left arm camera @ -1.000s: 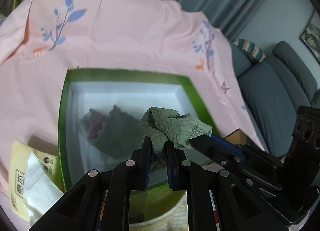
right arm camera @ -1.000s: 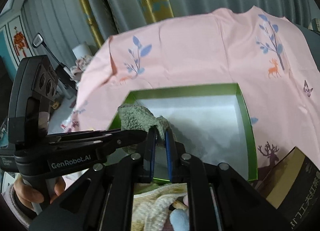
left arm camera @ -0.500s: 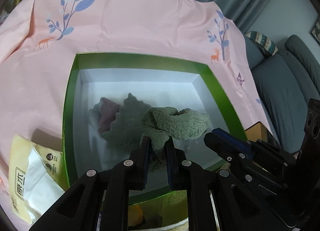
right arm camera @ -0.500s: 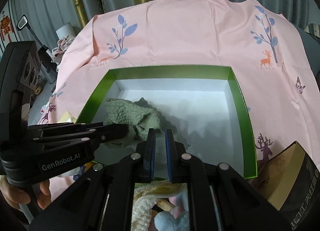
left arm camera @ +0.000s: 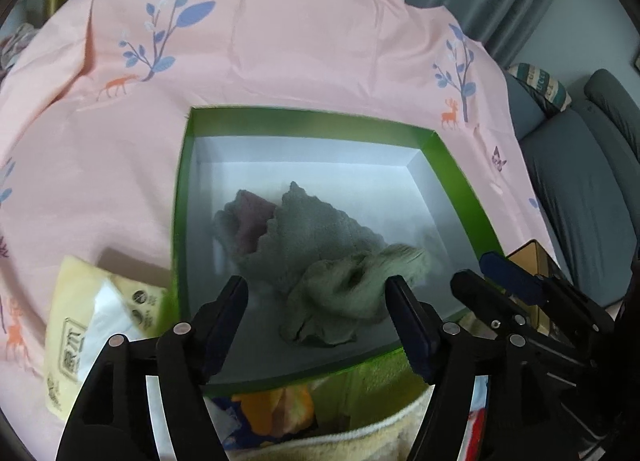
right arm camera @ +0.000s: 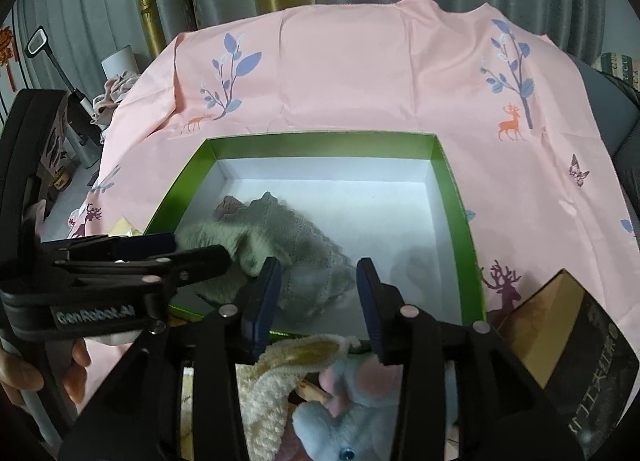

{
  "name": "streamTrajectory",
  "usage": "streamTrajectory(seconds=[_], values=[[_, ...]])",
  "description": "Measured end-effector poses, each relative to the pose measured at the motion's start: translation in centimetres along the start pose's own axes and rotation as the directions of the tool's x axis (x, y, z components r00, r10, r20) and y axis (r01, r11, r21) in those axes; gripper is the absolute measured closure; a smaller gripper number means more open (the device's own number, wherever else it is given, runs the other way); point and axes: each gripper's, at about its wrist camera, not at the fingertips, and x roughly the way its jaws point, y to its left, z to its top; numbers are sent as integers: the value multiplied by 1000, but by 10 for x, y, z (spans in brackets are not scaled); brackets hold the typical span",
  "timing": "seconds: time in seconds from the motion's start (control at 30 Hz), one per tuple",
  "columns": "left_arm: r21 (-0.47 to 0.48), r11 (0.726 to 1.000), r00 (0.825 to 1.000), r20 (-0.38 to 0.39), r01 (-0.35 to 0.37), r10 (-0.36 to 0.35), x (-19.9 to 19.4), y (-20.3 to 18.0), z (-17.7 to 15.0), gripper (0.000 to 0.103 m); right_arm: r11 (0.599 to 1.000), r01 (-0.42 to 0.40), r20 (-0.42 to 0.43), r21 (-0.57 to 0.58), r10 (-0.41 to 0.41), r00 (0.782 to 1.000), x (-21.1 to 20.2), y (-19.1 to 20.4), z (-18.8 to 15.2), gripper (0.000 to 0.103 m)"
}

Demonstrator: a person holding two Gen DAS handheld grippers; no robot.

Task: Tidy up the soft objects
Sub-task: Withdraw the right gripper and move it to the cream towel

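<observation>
Left wrist view: left gripper spread wide, gripping nothing.
Green cloth: crumpled, lying loose between the spread fingers, inside green box at 6 o'clock of its floor.
Grey cloth: flat, touching green cloth at its 11 o'clock; pink cloth partly beneath.
Right wrist view: right gripper released, empty, above near box rim.
Plush toy: at 6 o'clock, outside box.
</observation>
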Motion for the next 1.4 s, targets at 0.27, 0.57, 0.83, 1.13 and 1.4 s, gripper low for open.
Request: streamTrajectory(seconds=[0.27, 0.57, 0.83, 1.13, 1.4], values=[[-33, 999, 999, 34, 36, -35, -39, 7, -13, 17, 1000, -9, 66, 6, 9, 998, -36, 4, -12, 28], [-152, 985, 995, 55, 87, -79, -82, 37, -59, 6, 983, -140, 145, 117, 123, 982, -87, -21, -56, 11], [-253, 956, 989, 57, 148, -138, -98, 56, -112, 6, 978, -170, 171, 120, 148, 974, -114, -31, -105, 12], [-256, 935, 968, 12, 244, -249, -89, 40, -136, 6, 959, -277, 81, 65, 272, 959, -93, 4, -154, 12], [-221, 930, 951, -27, 294, -308, -80, 26, -140, 6, 943, -331, 47, -2, 331, 942, -78, 28, -159, 14]])
